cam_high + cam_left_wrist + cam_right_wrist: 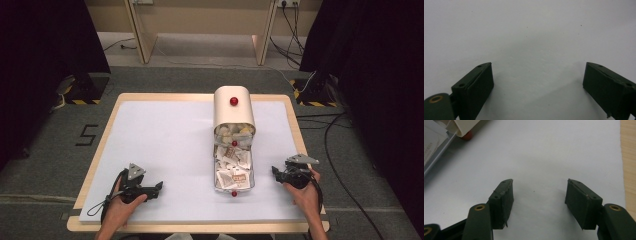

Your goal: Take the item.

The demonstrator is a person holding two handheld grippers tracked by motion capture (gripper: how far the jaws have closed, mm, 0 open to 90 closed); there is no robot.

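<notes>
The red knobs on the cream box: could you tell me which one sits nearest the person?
The red knob at the pulled-out drawer's front edge; the other two lie farther back, one mid-box and one on top.

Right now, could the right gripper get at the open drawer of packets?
Probably yes: the right gripper is open and empty, and bare white mat lies between it and the pulled-out drawer, whose open top exposes the packets.

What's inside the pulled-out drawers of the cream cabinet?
The lower drawer holds white paper sachets, some with red print. The upper drawer holds pale crumpled packets. Whatever lies beneath those top layers, and deeper inside the cabinet, is covered.
</notes>
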